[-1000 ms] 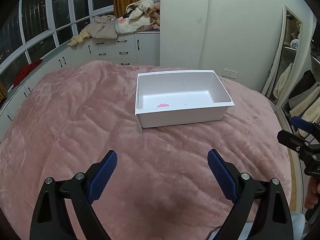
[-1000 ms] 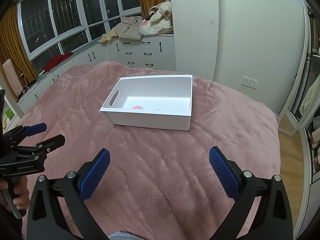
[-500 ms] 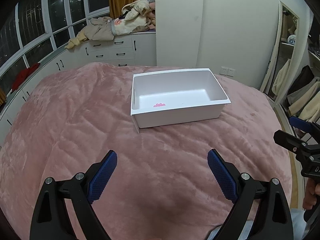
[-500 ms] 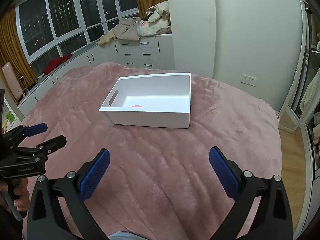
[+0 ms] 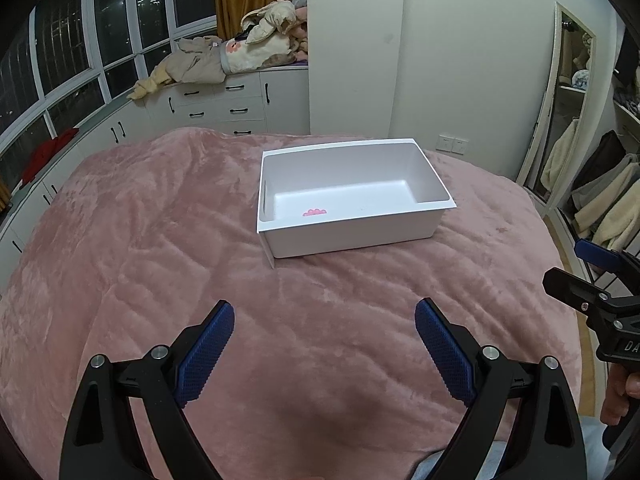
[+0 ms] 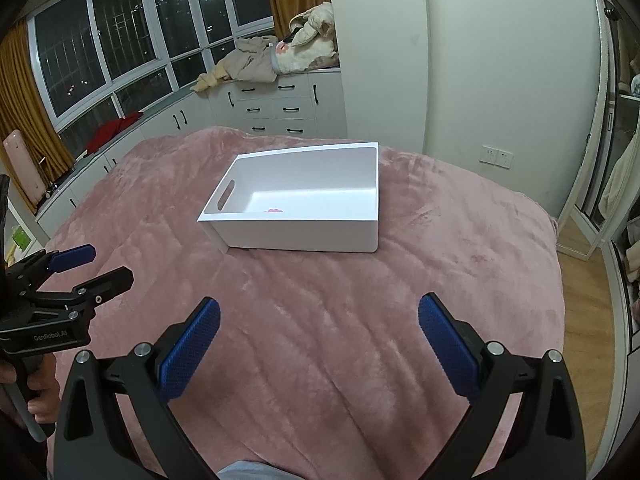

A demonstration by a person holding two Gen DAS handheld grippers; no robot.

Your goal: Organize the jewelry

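A white open box [image 5: 352,236] [image 6: 296,236] sits on the pink blanket, ahead of both grippers. A small pink beaded piece of jewelry [image 5: 315,212] [image 6: 275,211] lies on the box floor near its front wall. My left gripper [image 5: 324,320] is open and empty, held above the blanket well short of the box. My right gripper [image 6: 319,316] is open and empty, also short of the box. The right gripper shows at the right edge of the left wrist view [image 5: 576,264], and the left gripper at the left edge of the right wrist view [image 6: 96,262].
The pink blanket [image 5: 140,240] covers a bed. White drawers [image 5: 224,108] with heaped clothes stand behind it under dark windows. A white wall and a mirror [image 5: 568,100] are at the right, wood floor [image 6: 584,304] beyond the bed's right edge.
Both grippers have drifted slightly, so the box sits a little more left and lower in each view. Both stay open and empty. The box and the jewelry have not moved.
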